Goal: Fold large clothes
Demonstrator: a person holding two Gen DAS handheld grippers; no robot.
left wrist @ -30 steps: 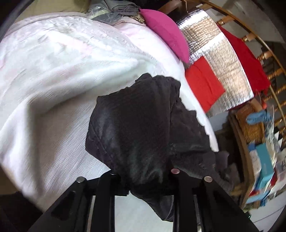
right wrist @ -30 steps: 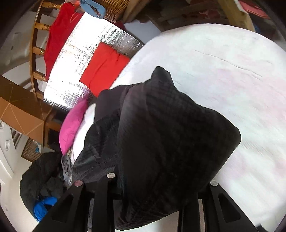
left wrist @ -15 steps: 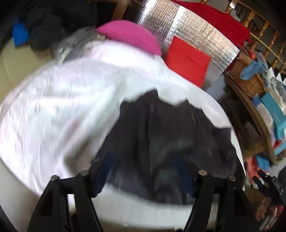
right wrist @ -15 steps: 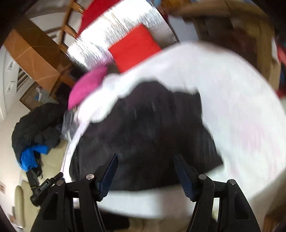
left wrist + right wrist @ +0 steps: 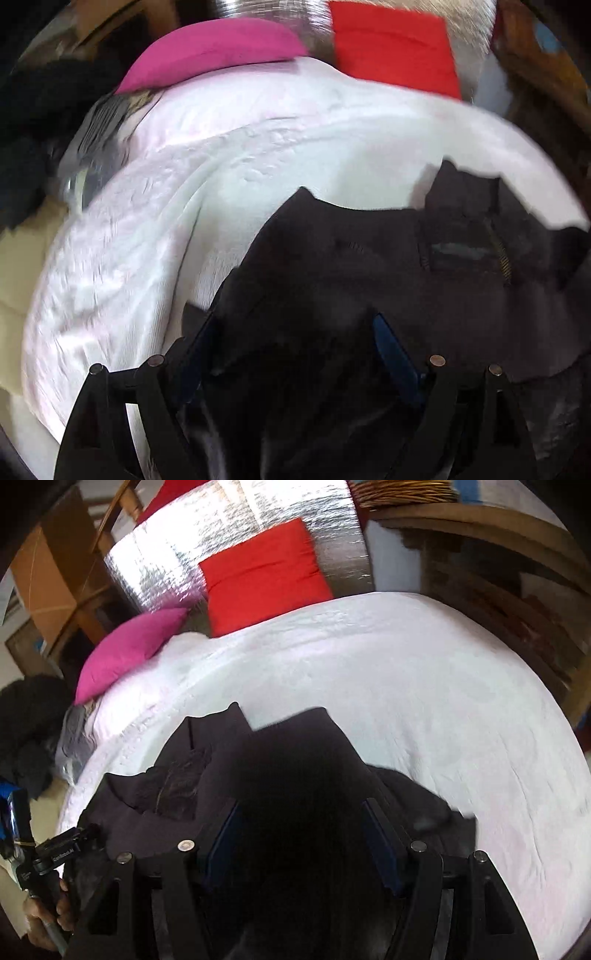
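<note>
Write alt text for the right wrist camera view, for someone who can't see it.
A dark garment lies on a white bedspread, between the open right gripper fingers. A red cushion and pink cushion sit at the bed's far end.

Your left claw (image 5: pixel 293 343) is opening over the dark garment (image 5: pixel 388 280), and its finger bases run off the bottom edge. Ahead and to the right, that garment spills past the frame. Far ahead, the red cushion (image 5: pixel 391 48) is smeared and cropped at the top. Beneath your right claw (image 5: pixel 299 830), deep shadow swallows the cloth, so you can't tell whether the pads touch it. Off to its left, a hand (image 5: pixel 44 919) is cut by the corner. The bedspread (image 5: pixel 443 709) blurs at the right.
</note>
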